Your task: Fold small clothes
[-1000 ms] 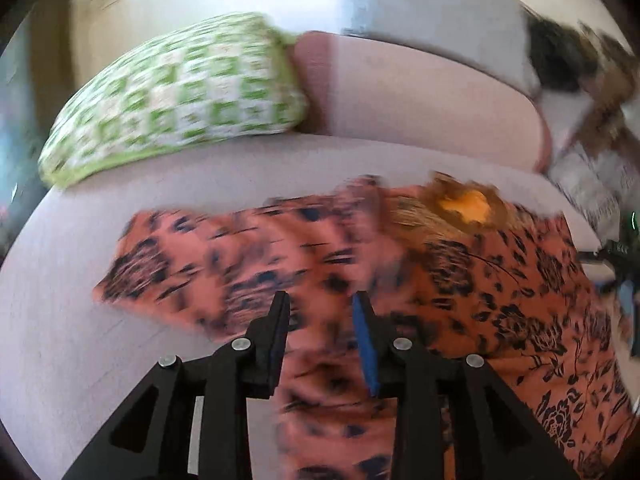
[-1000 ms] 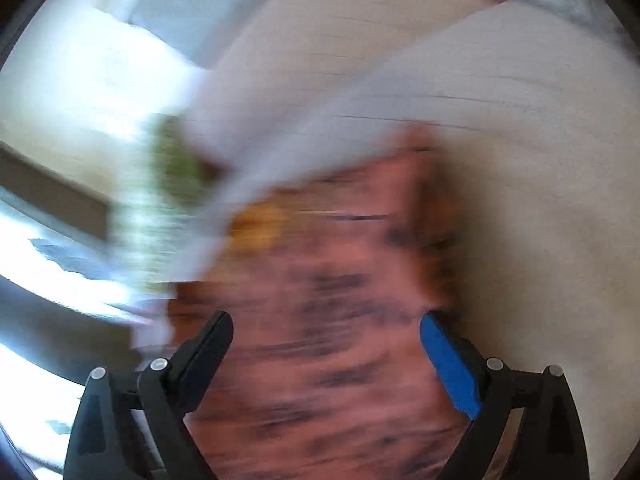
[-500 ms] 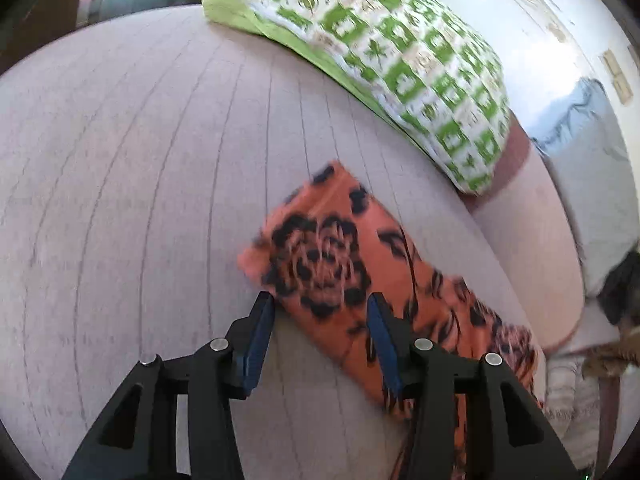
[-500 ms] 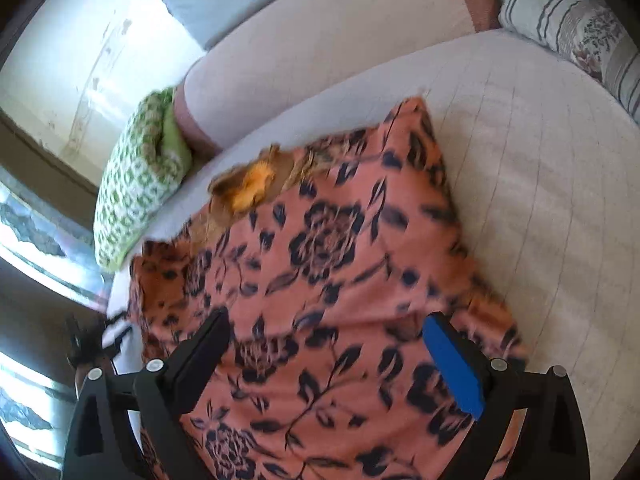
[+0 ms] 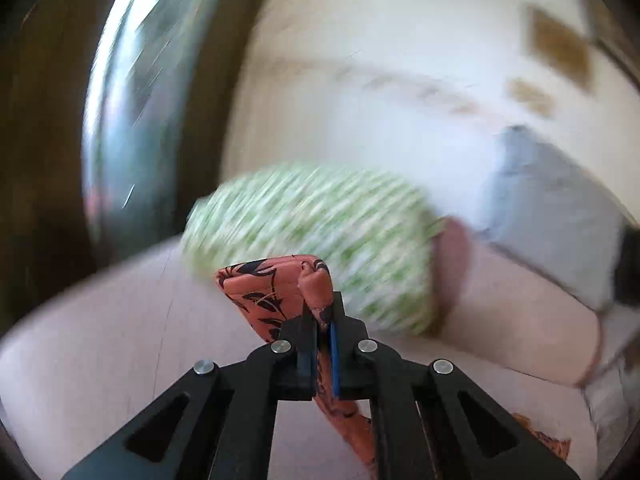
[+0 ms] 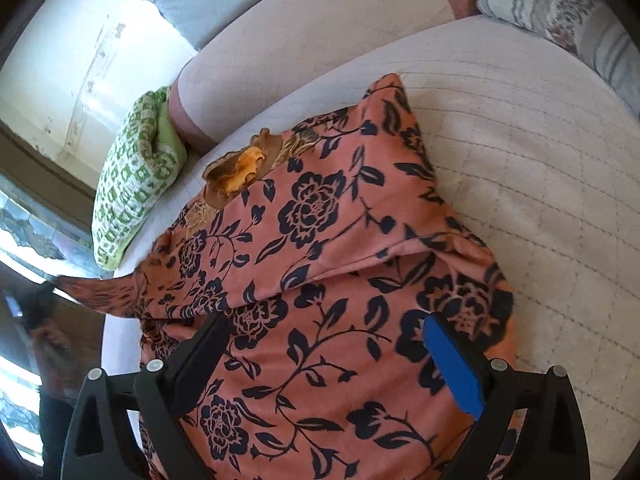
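An orange garment with a dark flower print [image 6: 320, 240] lies spread on a pale quilted bed [image 6: 520, 160]. Its neckline with a yellow inner patch [image 6: 244, 168] points to the far side. My left gripper [image 5: 320, 316] is shut on a corner of the garment [image 5: 276, 292] and holds it lifted above the bed; that view is blurred. In the right wrist view the lifted corner [image 6: 96, 290] stretches out to the left. My right gripper [image 6: 324, 344] is open and empty, low over the garment's near part.
A green and white checked pillow [image 6: 132, 176] lies at the bed's far left, also in the left wrist view [image 5: 320, 240]. A striped floral pillow [image 6: 560, 12] lies at the far right. A padded headboard [image 6: 304, 52] and a light wall stand behind.
My left gripper has shut on the garment's left corner and lifted it off the bed. My right gripper has stayed open over the garment and moved little.
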A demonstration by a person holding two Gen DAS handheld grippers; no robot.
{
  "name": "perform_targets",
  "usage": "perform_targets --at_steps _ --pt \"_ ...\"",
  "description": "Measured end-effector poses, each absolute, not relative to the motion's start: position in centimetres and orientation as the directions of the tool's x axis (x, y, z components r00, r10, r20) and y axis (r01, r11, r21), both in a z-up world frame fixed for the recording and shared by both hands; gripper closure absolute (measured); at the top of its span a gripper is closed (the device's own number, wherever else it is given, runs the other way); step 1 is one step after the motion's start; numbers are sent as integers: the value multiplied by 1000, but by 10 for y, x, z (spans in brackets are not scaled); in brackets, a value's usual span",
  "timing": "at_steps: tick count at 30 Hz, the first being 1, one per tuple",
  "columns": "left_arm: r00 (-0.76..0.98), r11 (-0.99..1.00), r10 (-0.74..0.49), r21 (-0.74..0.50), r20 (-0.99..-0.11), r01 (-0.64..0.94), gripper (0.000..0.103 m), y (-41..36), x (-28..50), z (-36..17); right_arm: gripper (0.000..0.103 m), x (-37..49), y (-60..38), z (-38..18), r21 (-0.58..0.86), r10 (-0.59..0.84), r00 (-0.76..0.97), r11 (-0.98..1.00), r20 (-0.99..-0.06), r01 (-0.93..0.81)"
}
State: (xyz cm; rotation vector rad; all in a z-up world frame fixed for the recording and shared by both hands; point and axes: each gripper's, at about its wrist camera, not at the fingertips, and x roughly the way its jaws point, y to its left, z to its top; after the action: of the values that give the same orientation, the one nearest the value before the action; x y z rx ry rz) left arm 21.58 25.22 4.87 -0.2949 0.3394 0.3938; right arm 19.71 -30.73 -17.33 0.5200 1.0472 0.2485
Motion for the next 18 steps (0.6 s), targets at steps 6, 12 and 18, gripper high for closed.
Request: perform_targets --at_steps 6,12,18 --pt "955 985 139 -66 -261 -162 99 131 229 96 5 182 -312 -170 569 469 515 821 -718 46" --pt "987 997 69 49 -147 -63 99 48 213 127 5 168 -335 -160 609 479 556 791 -679 62" --pt "985 991 127 -19 -117 -130 99 89 187 149 5 159 -350 -169 632 485 564 770 -669 87"
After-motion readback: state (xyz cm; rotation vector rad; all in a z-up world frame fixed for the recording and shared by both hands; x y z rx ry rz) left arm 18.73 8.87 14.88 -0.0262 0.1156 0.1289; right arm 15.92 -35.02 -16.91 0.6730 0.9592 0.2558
